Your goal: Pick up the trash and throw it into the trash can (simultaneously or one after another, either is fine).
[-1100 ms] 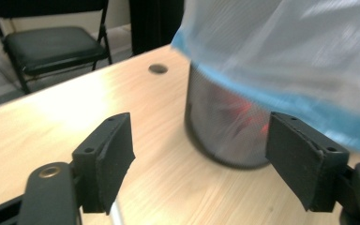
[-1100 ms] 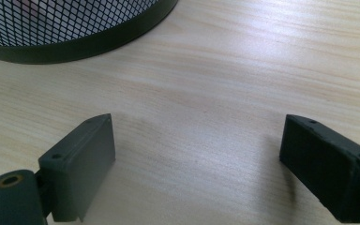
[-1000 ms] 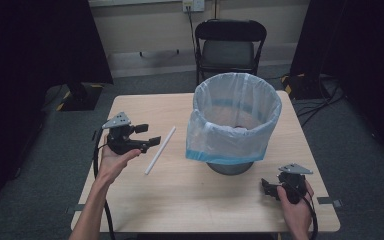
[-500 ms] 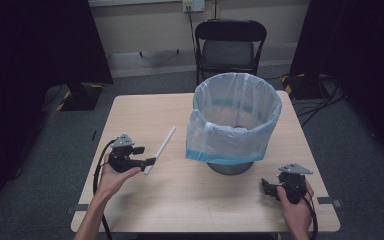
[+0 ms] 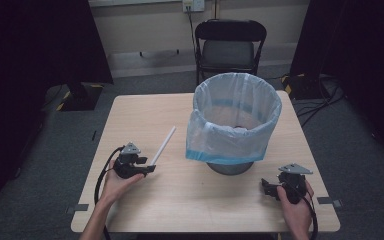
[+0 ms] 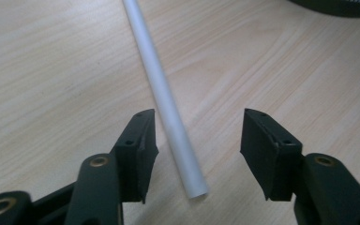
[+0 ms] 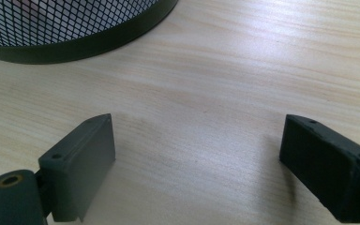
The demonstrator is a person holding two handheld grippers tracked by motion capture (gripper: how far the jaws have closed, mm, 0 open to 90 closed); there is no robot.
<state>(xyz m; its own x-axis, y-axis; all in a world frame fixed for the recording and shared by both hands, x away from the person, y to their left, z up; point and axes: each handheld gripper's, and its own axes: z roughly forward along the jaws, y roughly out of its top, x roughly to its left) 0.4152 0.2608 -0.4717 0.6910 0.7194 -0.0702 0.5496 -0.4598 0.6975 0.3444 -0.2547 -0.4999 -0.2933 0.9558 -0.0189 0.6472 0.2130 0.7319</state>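
Observation:
A thin white tube (image 5: 162, 145) lies slantwise on the wooden table (image 5: 145, 112), left of the bin. My left gripper (image 5: 148, 168) is low over the tube's near end. In the left gripper view that gripper (image 6: 197, 136) straddles the tube (image 6: 164, 89). Its jaws have just been closing, and the tube end lies between them nearer the left pad (image 6: 143, 145), with a gap on both sides. My right gripper (image 5: 266, 185) rests at the table's front right, and in its own view the gripper (image 7: 197, 154) stands open over bare wood.
A black mesh bin (image 5: 235, 100) lined with a pale blue bag stands right of the table's centre; its base (image 7: 75, 28) is just ahead of the right gripper. A black folding chair (image 5: 230, 47) is behind the table. Cables trail from both grippers.
My left gripper has come down to the table and now sits at the tube's near end, with its jaws narrower than before. The right gripper has not moved.

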